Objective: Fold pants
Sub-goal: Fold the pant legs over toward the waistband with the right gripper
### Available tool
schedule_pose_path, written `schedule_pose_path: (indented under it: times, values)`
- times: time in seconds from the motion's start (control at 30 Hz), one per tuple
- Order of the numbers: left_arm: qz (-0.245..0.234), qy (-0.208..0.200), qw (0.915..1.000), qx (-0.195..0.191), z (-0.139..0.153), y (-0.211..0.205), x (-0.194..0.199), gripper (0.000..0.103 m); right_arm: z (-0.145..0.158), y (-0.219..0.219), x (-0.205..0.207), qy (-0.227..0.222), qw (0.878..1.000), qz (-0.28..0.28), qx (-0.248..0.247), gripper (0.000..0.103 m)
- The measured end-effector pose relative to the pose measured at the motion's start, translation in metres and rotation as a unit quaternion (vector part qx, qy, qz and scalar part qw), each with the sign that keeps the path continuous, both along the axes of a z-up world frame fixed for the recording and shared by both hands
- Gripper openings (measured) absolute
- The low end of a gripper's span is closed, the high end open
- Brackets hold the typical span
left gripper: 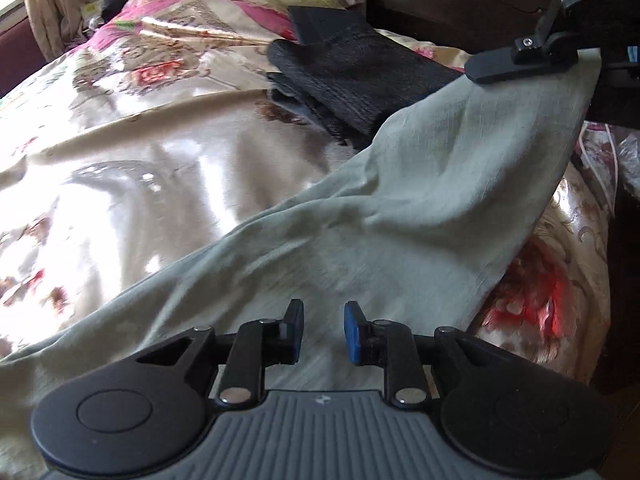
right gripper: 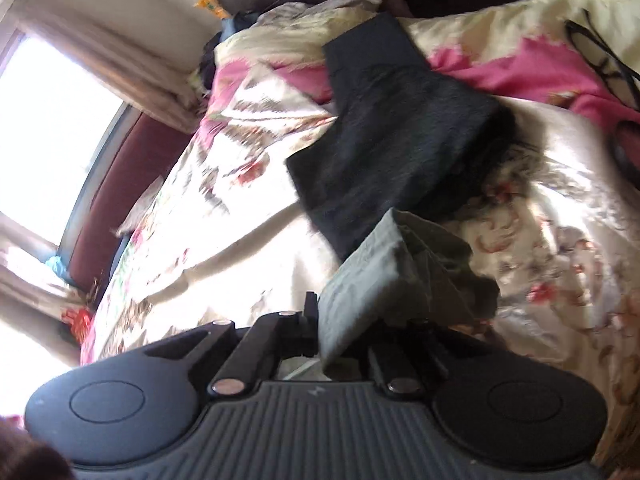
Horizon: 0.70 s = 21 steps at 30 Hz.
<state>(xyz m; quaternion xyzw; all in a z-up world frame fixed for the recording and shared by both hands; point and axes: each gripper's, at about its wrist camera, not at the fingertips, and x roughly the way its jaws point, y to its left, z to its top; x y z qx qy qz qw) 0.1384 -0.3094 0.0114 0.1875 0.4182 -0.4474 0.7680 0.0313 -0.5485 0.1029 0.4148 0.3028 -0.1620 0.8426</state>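
Note:
Pale grey-green pants (left gripper: pixel 400 208) lie stretched across the flowered bed cover (left gripper: pixel 120 152). My left gripper (left gripper: pixel 323 332) is open just above the cloth, with nothing between its blue pads. My right gripper (left gripper: pixel 532 56) shows at the upper right of the left wrist view, shut on the far end of the pants and lifting it. In the right wrist view my right gripper (right gripper: pixel 344 328) clamps a bunched end of the pants (right gripper: pixel 384 272), which hides its right finger.
A folded black garment (left gripper: pixel 352 80) lies on the cover beyond the pants; it also shows in the right wrist view (right gripper: pixel 400 132). A dark wooden headboard (left gripper: pixel 460 0) stands behind. A window and curtains (right gripper: pixel 60 120) are at the left. Black cords (right gripper: pixel 608 60) lie on the pillow.

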Motion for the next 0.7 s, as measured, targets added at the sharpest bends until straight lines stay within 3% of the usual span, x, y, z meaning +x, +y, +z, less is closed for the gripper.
schedule_pose_path:
  times: [0.2,0.3,0.4,0.53,0.6,0.7]
  values:
    - [0.081,-0.023,0.9962,0.024,0.020,0.123,0.025,0.041,0.004,0.123,0.093,-0.026,0.989,0.147,0.002,0.004]
    - [0.137,-0.035,0.9892,0.038,0.024,0.186,0.034,0.042,-0.005,0.194,0.136,-0.029,0.971,0.236,0.005,0.004]
    - [0.202,-0.039,0.9771,0.054,0.023,0.254,0.038,0.042,-0.018,0.267,0.166,-0.025,0.948,0.319,-0.002,0.004]
    - [0.258,-0.036,0.9632,0.065,0.022,0.319,0.028,0.042,-0.031,0.358,0.183,-0.017,0.906,0.421,-0.040,0.004]
    - [0.273,-0.029,0.9595,0.065,0.022,0.344,0.018,0.042,-0.037,0.398,0.184,-0.011,0.878,0.472,-0.081,0.004]
    - [0.282,-0.019,0.9570,0.063,0.019,0.369,0.004,0.042,-0.046,0.449,0.178,0.003,0.822,0.543,-0.173,0.004]
